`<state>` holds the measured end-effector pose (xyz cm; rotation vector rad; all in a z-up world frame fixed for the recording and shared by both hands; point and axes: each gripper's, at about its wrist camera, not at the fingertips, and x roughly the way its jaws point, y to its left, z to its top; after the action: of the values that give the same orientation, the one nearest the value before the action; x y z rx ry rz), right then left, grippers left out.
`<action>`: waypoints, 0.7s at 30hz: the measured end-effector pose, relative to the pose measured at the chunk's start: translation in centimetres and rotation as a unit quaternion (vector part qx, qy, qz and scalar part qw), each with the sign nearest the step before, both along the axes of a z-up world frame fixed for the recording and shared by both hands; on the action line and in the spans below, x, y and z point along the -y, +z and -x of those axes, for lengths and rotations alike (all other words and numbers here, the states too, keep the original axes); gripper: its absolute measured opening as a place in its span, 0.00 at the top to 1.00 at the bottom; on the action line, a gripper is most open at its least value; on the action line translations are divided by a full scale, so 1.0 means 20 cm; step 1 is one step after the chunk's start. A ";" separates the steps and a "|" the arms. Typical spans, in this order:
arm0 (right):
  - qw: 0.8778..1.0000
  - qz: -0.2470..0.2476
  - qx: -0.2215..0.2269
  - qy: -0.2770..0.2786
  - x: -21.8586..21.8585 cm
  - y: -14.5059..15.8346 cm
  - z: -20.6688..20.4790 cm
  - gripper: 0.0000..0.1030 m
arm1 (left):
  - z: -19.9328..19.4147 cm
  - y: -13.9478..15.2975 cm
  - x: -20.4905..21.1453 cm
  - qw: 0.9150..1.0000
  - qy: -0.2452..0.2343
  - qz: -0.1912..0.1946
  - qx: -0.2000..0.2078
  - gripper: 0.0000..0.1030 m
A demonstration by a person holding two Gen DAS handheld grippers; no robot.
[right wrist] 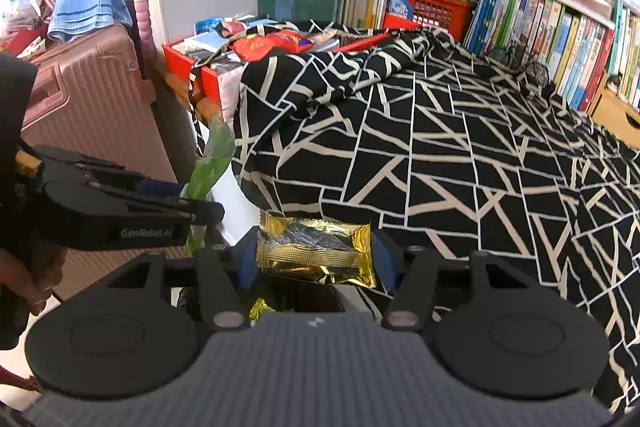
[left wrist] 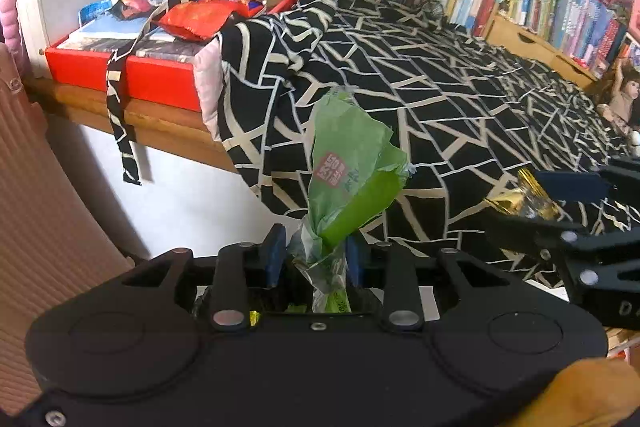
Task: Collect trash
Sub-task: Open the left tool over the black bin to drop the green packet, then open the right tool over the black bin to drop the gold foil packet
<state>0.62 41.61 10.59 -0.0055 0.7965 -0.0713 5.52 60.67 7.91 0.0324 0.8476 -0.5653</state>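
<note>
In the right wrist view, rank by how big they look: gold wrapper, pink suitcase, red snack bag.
1. pink suitcase, largest
2. gold wrapper, though nearness to the camera enlarges it
3. red snack bag, smallest, but farther off

Left gripper [left wrist: 314,247] and right gripper [right wrist: 316,259] — matte black bodies, blue finger pads, silver pivot screws, round raised discs; white "GenRobot.AI" lettering on the left one's side. Mustard-orange sleeve [left wrist: 592,391] — lower right of left view.
</note>
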 end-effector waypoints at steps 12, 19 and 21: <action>0.999 -0.022 -0.024 0.019 0.00 -0.07 -0.03 0.40 | -0.08 -0.06 -0.01 0.998 0.045 -0.014 -0.029 0.25; 0.999 -0.027 -0.024 0.027 -0.03 -0.10 -0.05 0.40 | -0.07 -0.06 -0.08 0.997 0.069 -0.011 -0.043 0.16; 0.999 -0.028 -0.026 0.025 -0.03 -0.12 -0.06 0.40 | -0.06 -0.05 -0.10 0.996 0.073 -0.016 -0.041 0.15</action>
<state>1.82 42.31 8.21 0.0263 0.8505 -0.0013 6.74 62.69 6.88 -0.0234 0.9318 -0.4168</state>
